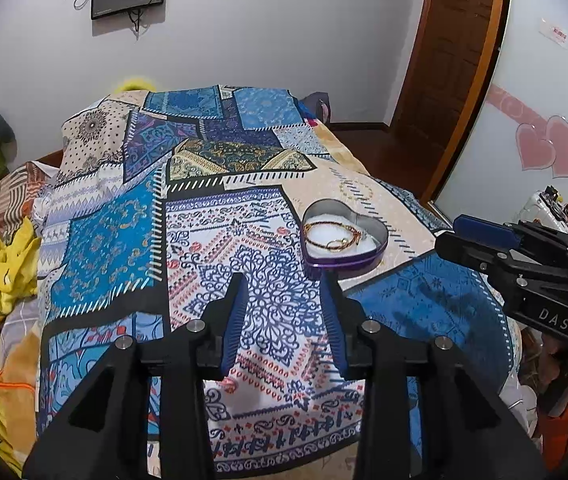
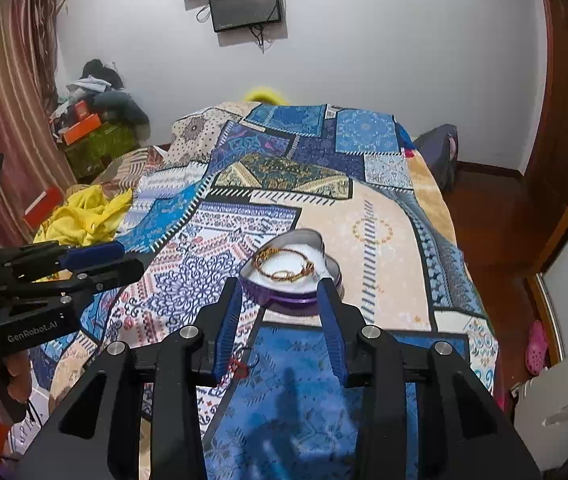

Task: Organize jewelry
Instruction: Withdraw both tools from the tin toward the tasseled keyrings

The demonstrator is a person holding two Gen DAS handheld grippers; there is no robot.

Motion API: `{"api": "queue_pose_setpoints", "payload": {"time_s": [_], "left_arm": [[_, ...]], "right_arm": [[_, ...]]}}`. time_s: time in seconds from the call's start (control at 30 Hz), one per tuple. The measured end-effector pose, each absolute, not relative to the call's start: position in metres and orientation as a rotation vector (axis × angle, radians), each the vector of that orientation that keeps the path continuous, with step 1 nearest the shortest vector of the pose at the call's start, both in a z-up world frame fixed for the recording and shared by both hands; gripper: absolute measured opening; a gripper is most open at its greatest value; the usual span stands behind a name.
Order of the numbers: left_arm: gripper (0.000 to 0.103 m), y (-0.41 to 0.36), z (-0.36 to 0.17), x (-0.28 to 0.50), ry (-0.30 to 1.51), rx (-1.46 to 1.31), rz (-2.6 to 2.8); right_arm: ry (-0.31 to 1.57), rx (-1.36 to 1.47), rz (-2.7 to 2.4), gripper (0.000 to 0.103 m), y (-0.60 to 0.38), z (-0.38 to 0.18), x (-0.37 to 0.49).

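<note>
**A:** Since both grippers look empty right now, I'd guess we're between steps. In the left wrist view the left gripper has its blue pads partly apart with only the patchwork bedspread showing between them. Same on the other side: the right gripper stands partly open, nothing pinched, its tips just short of the heart-shaped tin.

**B:** Agreed. There's a small red thing on the blue patch right by the right gripper's left pad, can't tell what it is tbh, could be jewelry. If so, the next move calls for a low, narrow pinch off soft fabric, then a carry to the tin.

**A:** The tin sits on the bedspread, lid off, purple wall, white lining. Gold bracelets are looped inside, thin and overlapping, lying flat on the lining.

**B:** Beyond that it's just the bed, then the wall with the dark monitors.
</note>
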State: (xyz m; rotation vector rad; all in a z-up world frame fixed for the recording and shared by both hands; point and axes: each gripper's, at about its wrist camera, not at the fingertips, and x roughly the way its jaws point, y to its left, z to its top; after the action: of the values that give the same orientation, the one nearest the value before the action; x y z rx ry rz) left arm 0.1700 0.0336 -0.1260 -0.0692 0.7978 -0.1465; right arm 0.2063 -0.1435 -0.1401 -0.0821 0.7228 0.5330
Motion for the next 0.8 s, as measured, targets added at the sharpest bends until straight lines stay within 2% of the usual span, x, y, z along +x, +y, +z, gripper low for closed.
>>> {"api": "queue_pose_setpoints", "payload": {"time_s": [0.8], "left_arm": [[0.037, 0.027, -0.179, 0.166, 0.941, -0.077, -0.172]], "right_arm": [[0.854, -0.127, 0.539, 0.036, -0.134, -0.189, 0.203]]}}
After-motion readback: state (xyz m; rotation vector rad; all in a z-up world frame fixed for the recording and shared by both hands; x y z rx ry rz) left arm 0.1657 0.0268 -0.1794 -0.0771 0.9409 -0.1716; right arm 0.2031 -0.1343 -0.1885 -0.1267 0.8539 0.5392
